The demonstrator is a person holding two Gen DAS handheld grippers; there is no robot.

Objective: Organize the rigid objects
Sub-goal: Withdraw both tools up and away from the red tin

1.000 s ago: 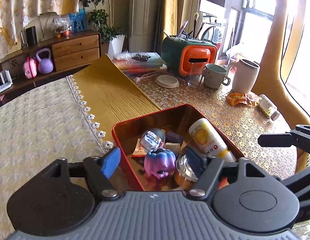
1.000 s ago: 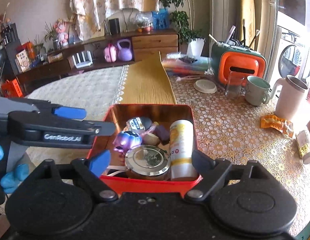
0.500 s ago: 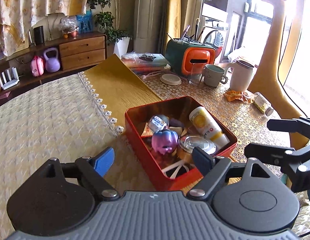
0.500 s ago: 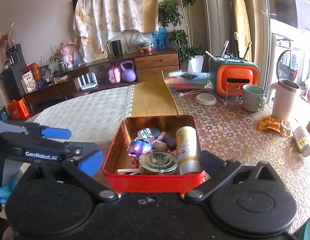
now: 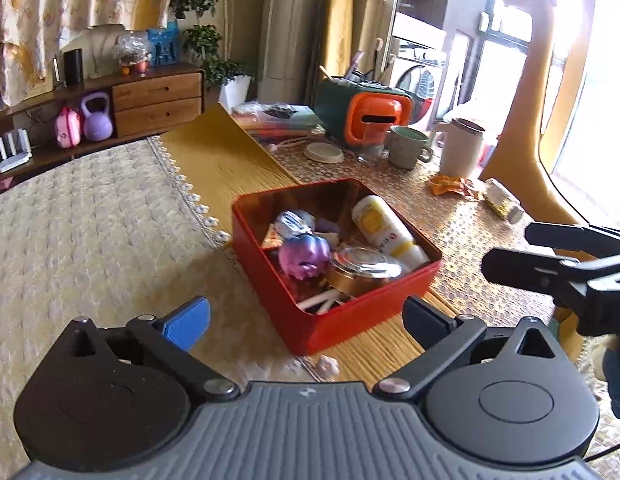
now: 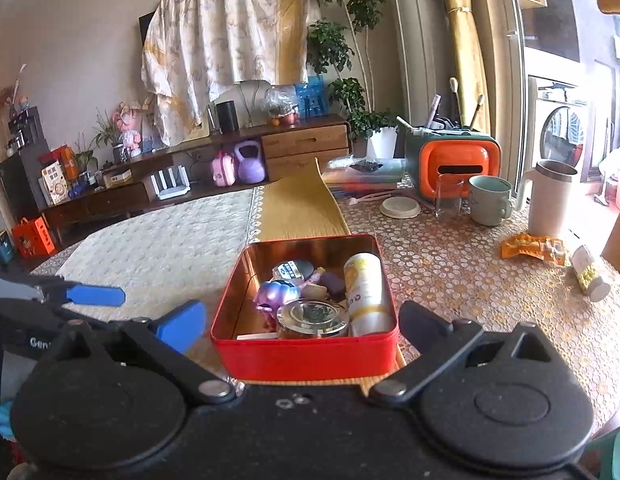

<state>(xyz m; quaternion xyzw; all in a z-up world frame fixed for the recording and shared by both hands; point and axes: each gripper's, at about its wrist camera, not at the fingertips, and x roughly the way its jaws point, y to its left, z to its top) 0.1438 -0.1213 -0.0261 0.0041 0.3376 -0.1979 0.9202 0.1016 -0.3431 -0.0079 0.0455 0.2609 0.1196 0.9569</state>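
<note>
A red tin box [image 5: 362, 312] [image 6: 310, 354] sits on the yellow table runner. It holds a purple toy [image 5: 303, 254] [image 6: 275, 294], a round lidded jar [image 5: 364, 270] [image 6: 313, 316], a white and yellow tube [image 5: 384, 228] [image 6: 364, 292], a small silver-blue capsule [image 6: 289, 270] and other small bits. My left gripper [image 5: 305, 318] is open and empty, just in front of the box. My right gripper [image 6: 301, 320] is open and empty, its jaws either side of the box's near wall but short of it. Each gripper shows in the other's view.
On the patterned cloth to the right stand a white mug [image 6: 552, 198], a green cup [image 6: 490, 200], a glass [image 6: 448, 198], an orange-green holder [image 6: 454, 162], a round lid [image 6: 400, 207], an orange wrapper [image 6: 534, 246] and a small lying bottle [image 6: 590, 274]. A cream cloth [image 6: 161, 240] covers the left.
Both grippers have pulled back and up from the box, which now looks smaller and farther. The objects in the box have not moved.
</note>
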